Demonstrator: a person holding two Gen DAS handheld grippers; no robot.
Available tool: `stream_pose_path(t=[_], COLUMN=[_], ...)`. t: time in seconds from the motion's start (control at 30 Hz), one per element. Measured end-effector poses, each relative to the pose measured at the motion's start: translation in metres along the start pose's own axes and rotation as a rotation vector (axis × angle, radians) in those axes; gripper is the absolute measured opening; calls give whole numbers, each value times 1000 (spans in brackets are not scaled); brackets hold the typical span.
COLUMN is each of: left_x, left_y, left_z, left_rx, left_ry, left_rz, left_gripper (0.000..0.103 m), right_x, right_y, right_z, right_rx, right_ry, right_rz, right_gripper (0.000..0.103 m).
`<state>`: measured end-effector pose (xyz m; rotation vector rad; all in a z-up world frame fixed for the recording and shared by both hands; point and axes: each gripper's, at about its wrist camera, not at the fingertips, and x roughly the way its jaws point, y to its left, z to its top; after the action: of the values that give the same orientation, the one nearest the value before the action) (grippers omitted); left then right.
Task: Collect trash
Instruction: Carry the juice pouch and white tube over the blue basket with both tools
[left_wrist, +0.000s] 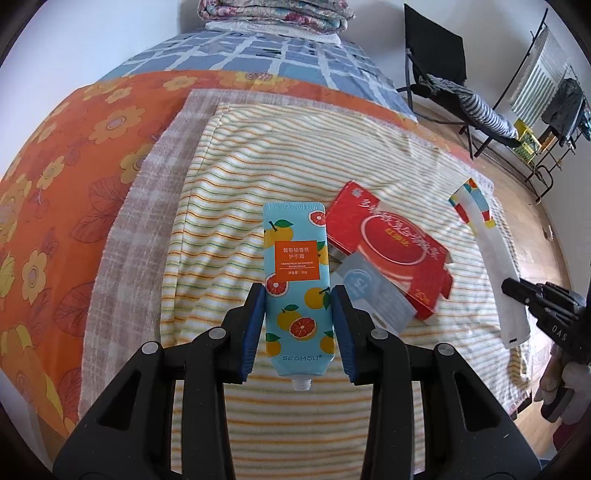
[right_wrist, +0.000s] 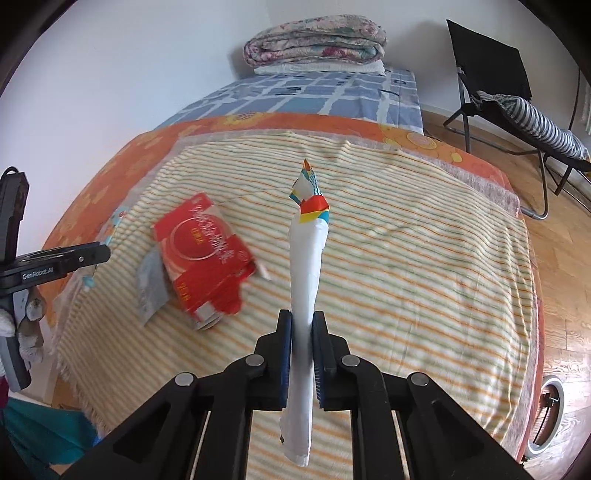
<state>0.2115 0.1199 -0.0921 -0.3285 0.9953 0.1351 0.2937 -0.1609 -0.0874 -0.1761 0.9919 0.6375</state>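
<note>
My left gripper (left_wrist: 298, 295) is shut on a light blue hand cream tube (left_wrist: 297, 266) printed with citrus fruit, its capless nozzle pointing toward the camera. It holds the tube above the striped blanket (left_wrist: 229, 229). My right gripper (right_wrist: 302, 325) is shut on a long white wrapper (right_wrist: 306, 258) with a colourful end, held edge-on above the blanket; the wrapper also shows in the left wrist view (left_wrist: 495, 258). A flattened red box (left_wrist: 391, 247) lies on the blanket, on a grey-blue packet (left_wrist: 373, 291). Both show in the right wrist view, the red box (right_wrist: 205, 254) and the packet (right_wrist: 151, 288).
The striped blanket (right_wrist: 424, 266) covers a bed over an orange flowered sheet (left_wrist: 55, 177). Folded quilts (right_wrist: 314, 44) are stacked at the head. A black folding chair (right_wrist: 509, 96) with striped cloth stands on the wooden floor at right. A white ring-shaped object (right_wrist: 550, 413) sits by the bed's edge.
</note>
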Motion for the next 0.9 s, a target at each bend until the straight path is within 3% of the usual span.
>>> stream_pose_path(t=[0.33, 0.9], left_x=[-40, -85], left_y=[-16, -35], left_z=[-19, -79], left_rx=[40, 114], left_ry=[-27, -39], left_rz=[-46, -85], left_gripper=[37, 37], right_x=[-37, -93], right_y=[33, 78], right_z=[-25, -80], right_rx=[-27, -4], right_ry=[-19, -52], right_rz=[39, 93], right_gripper=[9, 9])
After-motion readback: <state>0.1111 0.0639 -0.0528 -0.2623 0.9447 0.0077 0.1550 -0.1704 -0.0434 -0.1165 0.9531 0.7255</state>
